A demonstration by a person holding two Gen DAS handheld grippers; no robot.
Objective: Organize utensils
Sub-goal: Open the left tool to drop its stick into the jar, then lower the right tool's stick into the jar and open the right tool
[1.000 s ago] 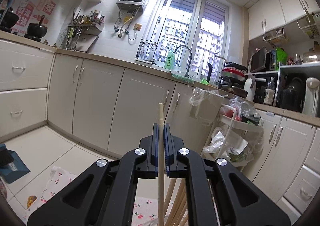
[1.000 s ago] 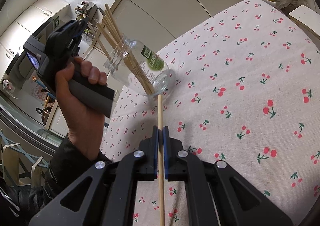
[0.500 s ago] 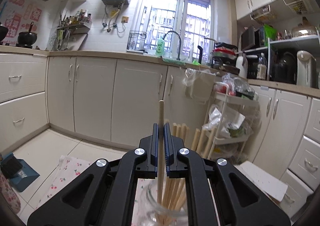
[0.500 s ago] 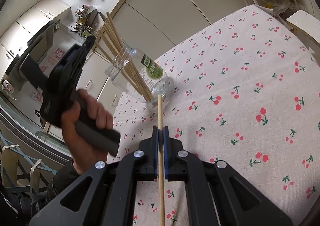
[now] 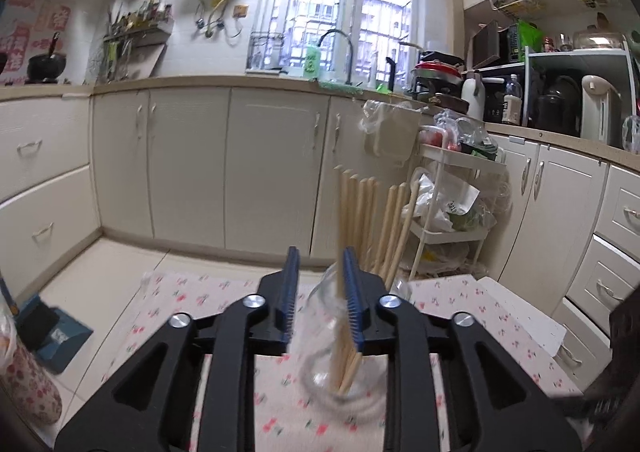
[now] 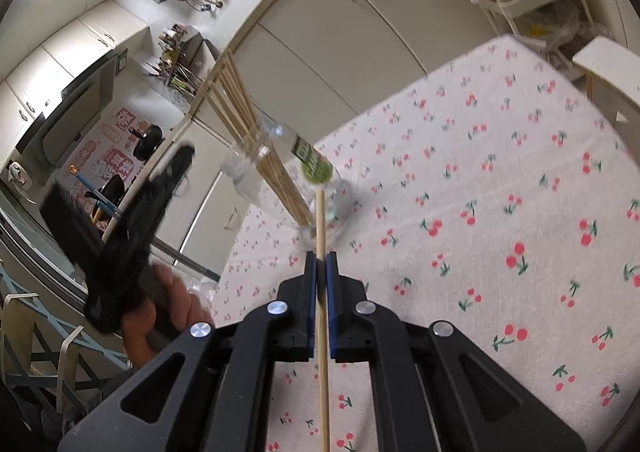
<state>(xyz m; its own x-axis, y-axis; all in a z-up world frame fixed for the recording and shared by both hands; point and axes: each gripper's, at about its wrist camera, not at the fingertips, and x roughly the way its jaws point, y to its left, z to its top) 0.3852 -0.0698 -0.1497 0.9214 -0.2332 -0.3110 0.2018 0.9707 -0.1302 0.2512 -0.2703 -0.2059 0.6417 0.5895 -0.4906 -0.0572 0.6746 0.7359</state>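
You have one clear glass jar (image 6: 280,175) with a green label, holding roughly seven pale wooden chopsticks (image 5: 362,219); blur prevents an exact count. One more wooden chopstick (image 6: 322,332) sits apart.

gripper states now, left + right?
Left gripper: open, jaws just opened; thin wooden chopstick released into clear glass jar.
Right gripper: closed on another wooden chopstick.

Cream cabinets (image 5: 188,163), bright barred window (image 5: 344,7)
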